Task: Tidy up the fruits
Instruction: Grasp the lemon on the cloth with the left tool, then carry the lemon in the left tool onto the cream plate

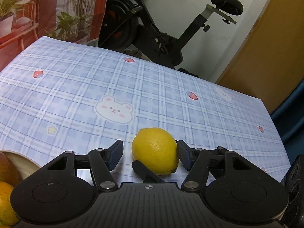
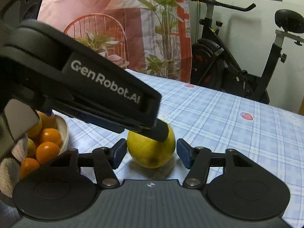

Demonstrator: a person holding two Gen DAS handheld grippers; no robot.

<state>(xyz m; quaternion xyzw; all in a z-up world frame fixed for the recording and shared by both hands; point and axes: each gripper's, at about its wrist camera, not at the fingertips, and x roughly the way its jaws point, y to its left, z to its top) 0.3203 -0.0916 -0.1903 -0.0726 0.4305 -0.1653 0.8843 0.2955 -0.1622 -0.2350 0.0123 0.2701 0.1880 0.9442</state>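
Observation:
A yellow lemon point(image 1: 154, 150) lies on the blue checked tablecloth point(image 1: 133, 79). My left gripper point(image 1: 150, 153) is open around it; its right pad touches the lemon and the left pad stands apart. My right gripper point(image 2: 151, 153) is also open around the same lemon point(image 2: 150, 152), with small gaps on both sides. In the right wrist view the left gripper's body point(image 2: 85, 87) reaches in from the upper left, its finger across the lemon's top. One right finger point(image 1: 146, 172) shows below the lemon in the left wrist view.
A white bowl point(image 2: 63, 133) holding several oranges point(image 2: 47, 151) stands on the table to the left; its rim point(image 1: 22, 159) shows low left in the left wrist view. An exercise bike point(image 1: 152, 26) stands beyond the far table edge. The table's right edge point(image 1: 273, 125) is near.

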